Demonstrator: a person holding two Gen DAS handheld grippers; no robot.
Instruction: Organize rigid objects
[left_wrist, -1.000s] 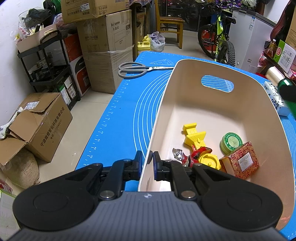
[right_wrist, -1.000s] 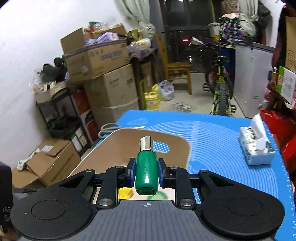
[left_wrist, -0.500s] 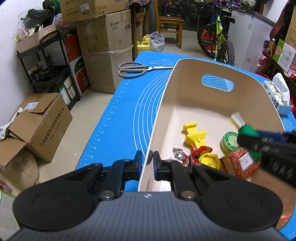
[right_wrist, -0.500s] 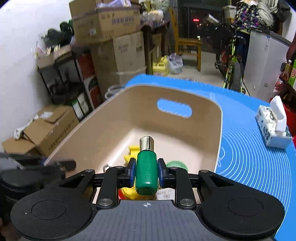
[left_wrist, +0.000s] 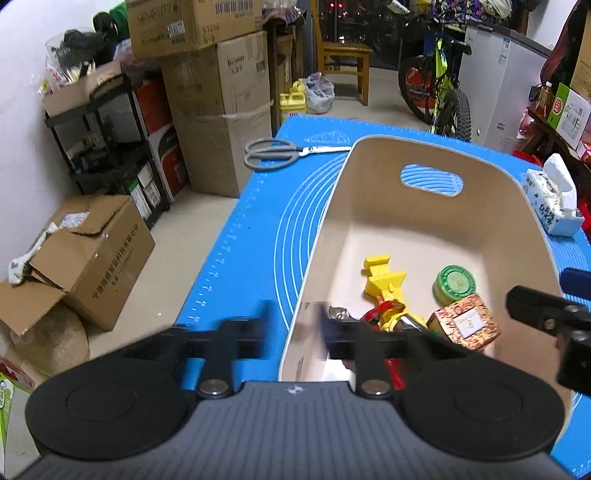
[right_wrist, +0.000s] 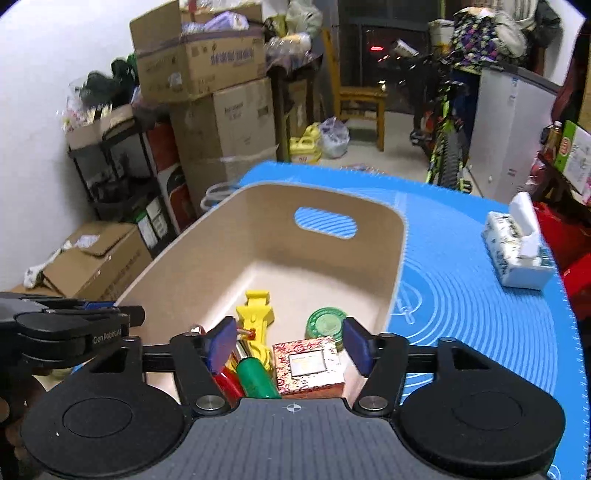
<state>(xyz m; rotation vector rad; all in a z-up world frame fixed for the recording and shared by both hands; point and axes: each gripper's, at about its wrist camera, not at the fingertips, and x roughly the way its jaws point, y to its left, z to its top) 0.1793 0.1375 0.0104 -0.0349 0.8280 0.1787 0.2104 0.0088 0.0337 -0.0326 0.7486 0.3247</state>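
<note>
Left wrist view: the left gripper (left_wrist: 293, 326) straddles the near-left rim of the beige bin (left_wrist: 517, 221), jaws opening, pads off the wall. Scissors (left_wrist: 280, 155) lie at the blue mat's (left_wrist: 251, 236) far-left edge.

Right wrist view: the right gripper (right_wrist: 290, 345) hangs over the bin's near end, jaws opening, nothing between them. Only here shows the green bottle (right_wrist: 255, 380) lying beside the patterned box (right_wrist: 308, 369): stiff, smooth, likely slippery, best taken across its body.

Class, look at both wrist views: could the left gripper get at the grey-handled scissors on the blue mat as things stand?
Probably yes. The scissors lie alone on the blue mat, outside the beige bin, with nothing over them. The left gripper straddles the bin's near wall with its jaws opening, so it must lift clear first.
</note>
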